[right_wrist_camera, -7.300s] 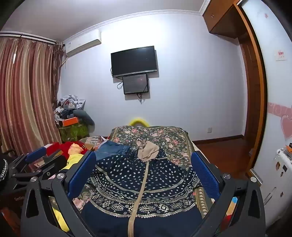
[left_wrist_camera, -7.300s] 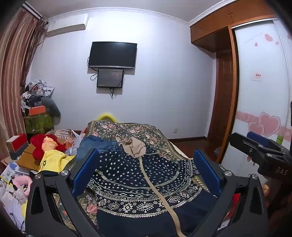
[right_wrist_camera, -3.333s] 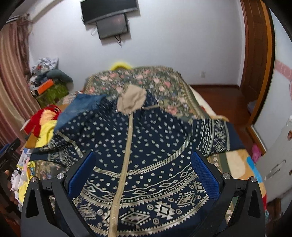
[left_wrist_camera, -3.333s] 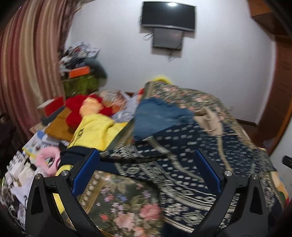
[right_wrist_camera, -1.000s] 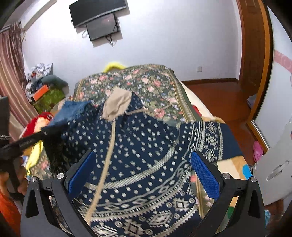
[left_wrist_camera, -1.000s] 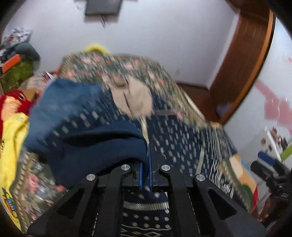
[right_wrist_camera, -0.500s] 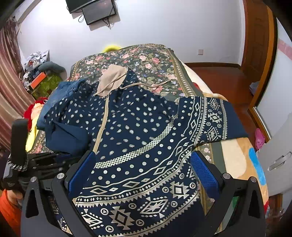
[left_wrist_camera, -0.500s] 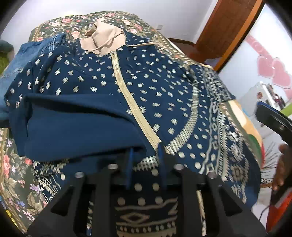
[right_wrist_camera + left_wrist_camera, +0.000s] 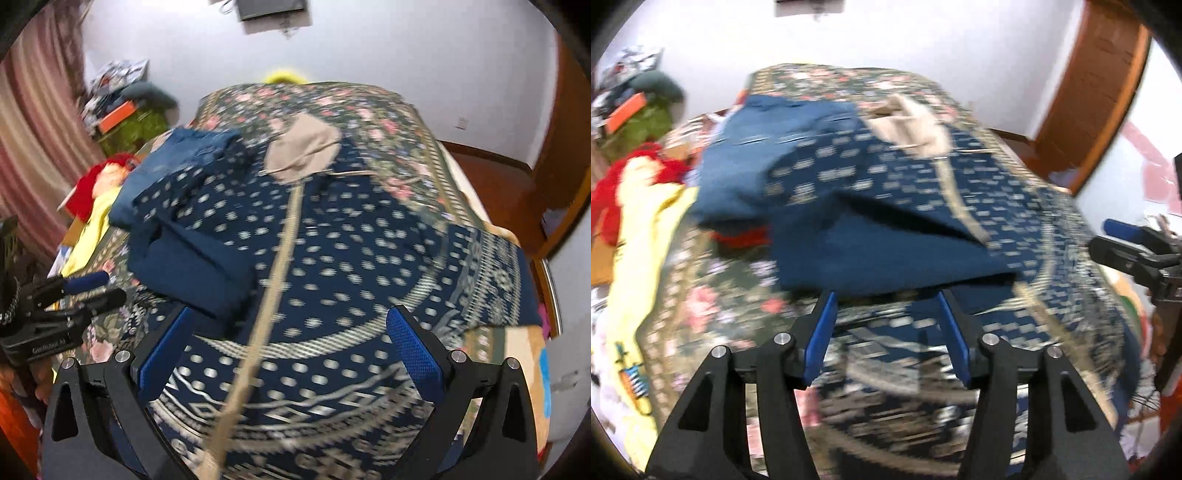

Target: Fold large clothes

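Both tools are gaping wide, holding nothing: the left tool [image 9: 886,328] is hovering just behind the jacket's [image 9: 332,236] seemingly folded sleeve [image 9: 886,251], the right tool [image 9: 291,350] above its hem.

Even bright indoor light — heavy motion blur both views, fisheye bending, dark vignetted corners.

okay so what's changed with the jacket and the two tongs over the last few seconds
The left tongs closed on the left sleeve of the navy patterned jacket, carried it inward and laid it folded over the jacket's front, then let go; they are open again and drawn back. The right tongs stayed open, holding nothing. The right sleeve remains spread out on the floral bedspread, and the beige hood has not moved.
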